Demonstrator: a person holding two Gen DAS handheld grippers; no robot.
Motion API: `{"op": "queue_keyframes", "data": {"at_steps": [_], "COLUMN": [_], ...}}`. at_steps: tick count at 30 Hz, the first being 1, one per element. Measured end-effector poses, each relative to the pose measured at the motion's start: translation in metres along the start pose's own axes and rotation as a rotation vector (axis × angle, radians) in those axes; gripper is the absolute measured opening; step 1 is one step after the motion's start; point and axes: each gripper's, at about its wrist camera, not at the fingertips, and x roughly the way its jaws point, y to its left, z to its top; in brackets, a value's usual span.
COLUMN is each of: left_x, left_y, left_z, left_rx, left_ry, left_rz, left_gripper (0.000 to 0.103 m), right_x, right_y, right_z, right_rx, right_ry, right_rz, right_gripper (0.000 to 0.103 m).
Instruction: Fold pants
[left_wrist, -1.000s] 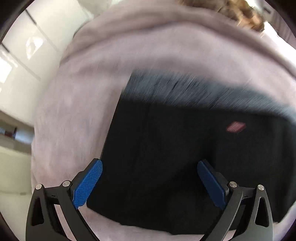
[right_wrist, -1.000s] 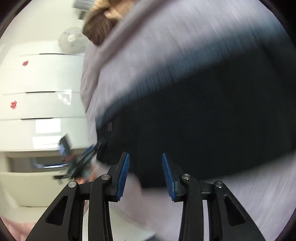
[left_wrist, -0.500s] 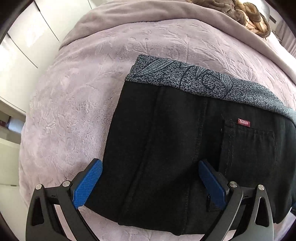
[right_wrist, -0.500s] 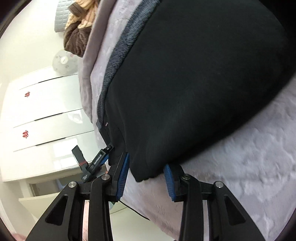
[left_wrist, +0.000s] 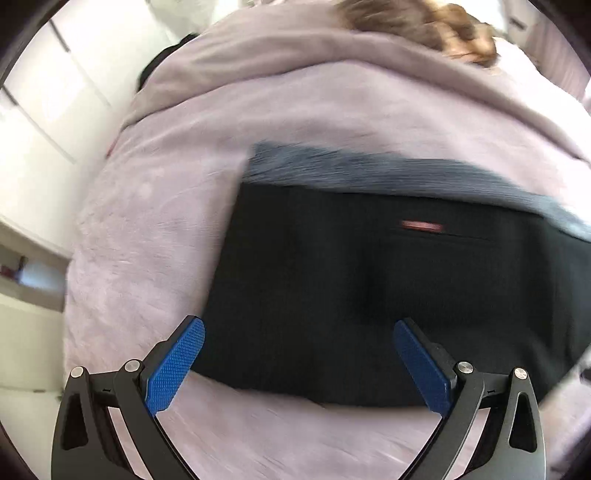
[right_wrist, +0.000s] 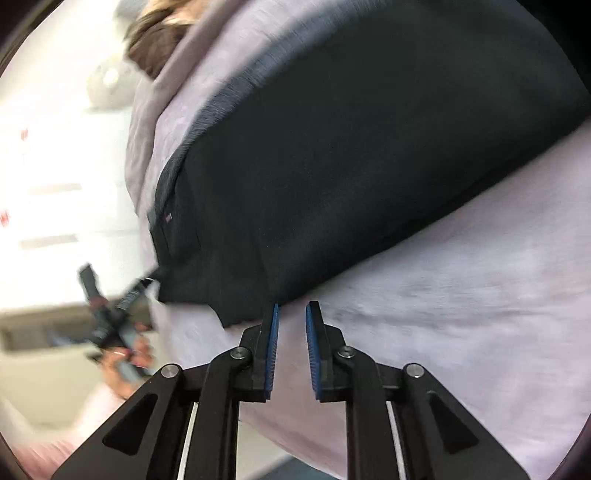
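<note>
Folded black pants (left_wrist: 369, 288) lie flat on a lilac blanket (left_wrist: 155, 229), grey waistband (left_wrist: 369, 173) at the far edge. Left gripper (left_wrist: 299, 332), jaws spread wide and empty, hovers over the near hem. Right gripper (right_wrist: 291, 314), jaws narrowly parted and holding nothing, sits just beside a near corner of the pants (right_wrist: 332, 166).

Black pants (right_wrist: 351, 147) beyond narrowly parted tongs (right_wrist: 292, 314)

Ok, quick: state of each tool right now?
Left tool: open, empty, above the folded black fabric pants.
Right tool: slightly open, holding nothing.
</note>
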Motion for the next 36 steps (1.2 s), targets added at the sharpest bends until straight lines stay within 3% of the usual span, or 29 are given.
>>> {"op": "queue_keyframes", "data": {"at_steps": [3,6,8,10,11,13,17,21,25,28,32,36], "left_x": [-0.019,-0.012,0.000,0.018,0.023,0.024,0.011,-0.015,-0.026,-0.013,0.013,0.039], "left_y": [-0.067,-0.132,-0.169,-0.193,-0.192,-0.184,-0.167,-0.134,-0.086,-0.043,0.007,0.037], "left_z": [-0.014,-0.024,-0.031,-0.042,-0.046,-0.048,-0.041,-0.031,-0.007,0.010,0.009,-0.013], "left_rx": [0.081,0.151,0.184,0.262,0.265,0.242,0.223,0.154,0.045,-0.062,-0.206,-0.277], "left_ry": [-0.016,0.006,0.026,0.047,0.042,0.035,0.062,0.023,-0.055,-0.069,-0.039,0.028], "left_rz": [-0.140,-0.221,-0.238,-0.148,-0.148,-0.170,-0.143,-0.125,-0.061,0.027,0.080,0.061], "left_gripper": [0.103,0.103,0.103,0.103,0.103,0.103,0.103,0.103,0.103,0.103,0.103,0.103], "right_x": [-0.034,-0.033,-0.015,-0.002,-0.001,-0.002,-0.008,-0.036,-0.031,0.001,0.070,0.150], "right_y": [0.012,0.013,0.007,0.009,0.009,0.007,0.002,0.012,0.075,0.136,0.215,0.277], "right_z": [0.010,0.028,0.032,0.033,0.031,0.025,0.019,0.023,0.047,0.069,0.103,0.120], "right_rx": [-0.115,-0.161,-0.219,-0.253,-0.270,-0.301,-0.249,-0.196,-0.353,-0.480,-0.619,-0.776], "right_ry": [-0.122,-0.130,-0.090,-0.060,-0.060,-0.051,-0.013,-0.041,-0.028,0.015,0.105,0.212], "right_rz": [-0.152,-0.242,-0.324,-0.365,-0.371,-0.393,-0.467,-0.350,-0.251,-0.151,-0.070,-0.093], "right_gripper": [0.018,0.018,0.017,0.016,0.016,0.015,0.016,0.017,0.017,0.017,0.018,0.039]}}
